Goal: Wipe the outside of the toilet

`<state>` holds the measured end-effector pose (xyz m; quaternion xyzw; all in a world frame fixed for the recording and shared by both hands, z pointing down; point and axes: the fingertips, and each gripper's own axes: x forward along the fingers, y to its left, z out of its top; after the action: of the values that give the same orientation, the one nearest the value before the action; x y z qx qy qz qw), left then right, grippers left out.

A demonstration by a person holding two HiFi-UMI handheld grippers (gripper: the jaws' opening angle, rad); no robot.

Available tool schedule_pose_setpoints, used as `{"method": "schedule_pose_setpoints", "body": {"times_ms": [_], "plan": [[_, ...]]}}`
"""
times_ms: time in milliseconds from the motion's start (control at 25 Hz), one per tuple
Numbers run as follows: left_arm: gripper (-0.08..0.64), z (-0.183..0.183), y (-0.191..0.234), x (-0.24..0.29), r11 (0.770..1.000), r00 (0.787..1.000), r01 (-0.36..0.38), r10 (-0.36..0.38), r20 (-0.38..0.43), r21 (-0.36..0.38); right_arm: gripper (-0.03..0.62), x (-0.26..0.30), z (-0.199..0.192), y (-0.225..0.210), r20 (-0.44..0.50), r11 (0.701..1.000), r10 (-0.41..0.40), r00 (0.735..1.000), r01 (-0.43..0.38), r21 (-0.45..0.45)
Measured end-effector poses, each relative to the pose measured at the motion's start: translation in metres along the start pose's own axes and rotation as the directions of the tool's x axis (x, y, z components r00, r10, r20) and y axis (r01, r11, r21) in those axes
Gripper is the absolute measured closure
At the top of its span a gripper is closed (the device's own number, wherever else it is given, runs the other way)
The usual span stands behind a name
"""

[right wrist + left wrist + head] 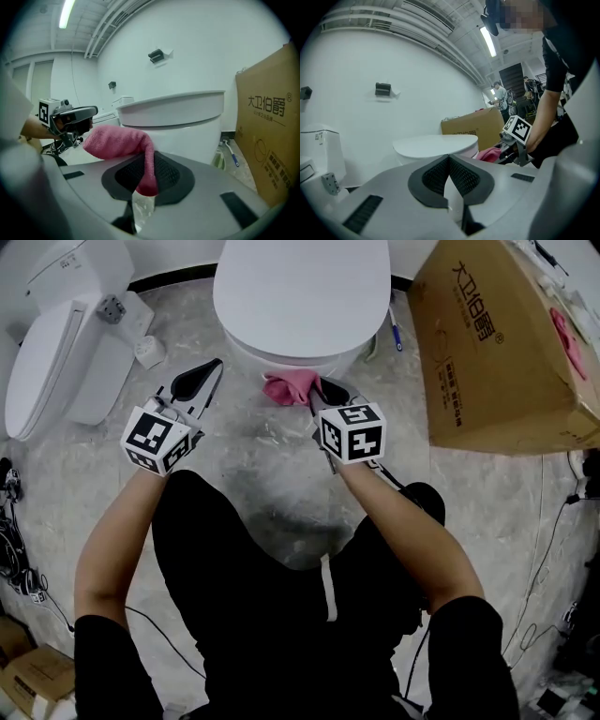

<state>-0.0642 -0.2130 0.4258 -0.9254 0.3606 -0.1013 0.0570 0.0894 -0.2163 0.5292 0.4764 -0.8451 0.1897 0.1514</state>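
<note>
The white toilet (pixel 300 296) with its lid down stands ahead of me, and its bowl (pixel 178 122) fills the middle of the right gripper view. My right gripper (pixel 314 397) is shut on a pink cloth (pixel 291 386), which bunches out to the left of the jaws, close in front of the bowl's base. The same cloth (pixel 119 139) droops between the black pads. My left gripper (pixel 200 379) hovers to the left of the cloth, shut and holding nothing. From its view I see the toilet (pixel 436 145) and the pink cloth (pixel 487 153) beyond its closed pads.
A second white toilet (pixel 56 352) stands at the far left. A large cardboard box (pixel 506 343) sits close on the right of the toilet. A blue-handled brush (pixel 396 332) lies between the box and the bowl. Cables trail on the grey floor (pixel 244 456).
</note>
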Motion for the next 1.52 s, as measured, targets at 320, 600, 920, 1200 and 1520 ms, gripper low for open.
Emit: {"method": "schedule_pose_setpoints", "body": {"times_ms": [320,600,920,1200,1520], "plan": [[0.546,-0.002,-0.016,0.001,0.999,0.999,0.032,-0.032,-0.011,0.039,0.523,-0.022,0.005,-0.082,0.027,0.987,-0.084,0.996,0.080,0.142],[0.546,-0.006,-0.032,0.006,0.995,0.997,0.079,-0.077,-0.032,0.058,0.525,-0.014,0.020,-0.135,0.008,0.980,-0.140,0.990,0.137,0.142],[0.546,-0.005,-0.029,0.002,0.997,0.997,0.070,-0.069,-0.032,0.023,0.526,0.005,0.031,-0.195,-0.012,0.939,-0.290,0.957,0.287,0.190],[0.546,-0.011,-0.033,0.000,0.995,0.994,0.094,-0.092,-0.055,0.041,0.525,0.005,0.032,-0.205,-0.039,0.958,-0.253,0.967,0.256,0.127],[0.546,-0.009,-0.011,-0.001,0.999,0.999,0.037,-0.037,-0.020,-0.005,0.526,-0.087,0.029,-0.158,0.060,0.989,-0.124,0.990,0.119,0.083]]}}
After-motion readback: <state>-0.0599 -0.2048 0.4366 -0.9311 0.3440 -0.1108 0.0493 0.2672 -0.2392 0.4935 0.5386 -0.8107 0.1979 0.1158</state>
